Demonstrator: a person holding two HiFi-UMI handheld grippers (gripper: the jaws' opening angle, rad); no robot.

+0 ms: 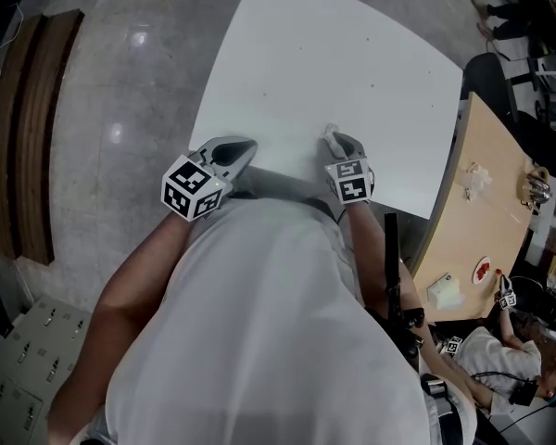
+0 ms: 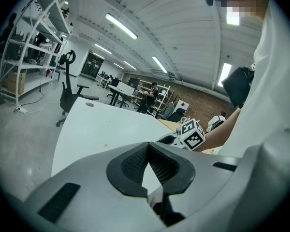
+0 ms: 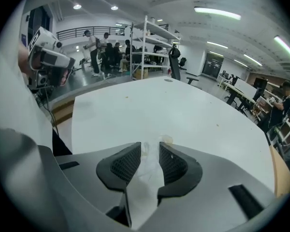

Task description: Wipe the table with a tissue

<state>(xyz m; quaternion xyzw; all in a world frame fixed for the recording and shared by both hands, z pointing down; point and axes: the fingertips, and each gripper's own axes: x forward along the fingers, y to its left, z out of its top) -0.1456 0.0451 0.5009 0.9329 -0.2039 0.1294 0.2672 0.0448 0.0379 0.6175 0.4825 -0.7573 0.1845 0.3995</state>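
Tissue (image 3: 147,177) pinched between right gripper (image 3: 150,150) jaws, lying lengthwise along them, tuft past the tips. Table (image 3: 183,105) spreads ahead of and below the tips. Left gripper (image 2: 149,148) closed on nothing, off to the side.

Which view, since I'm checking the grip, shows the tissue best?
The right gripper view: the tissue is pinched between the right gripper's jaws. The head view shows only a small white tuft at that gripper's tip. The left gripper view shows none of it.
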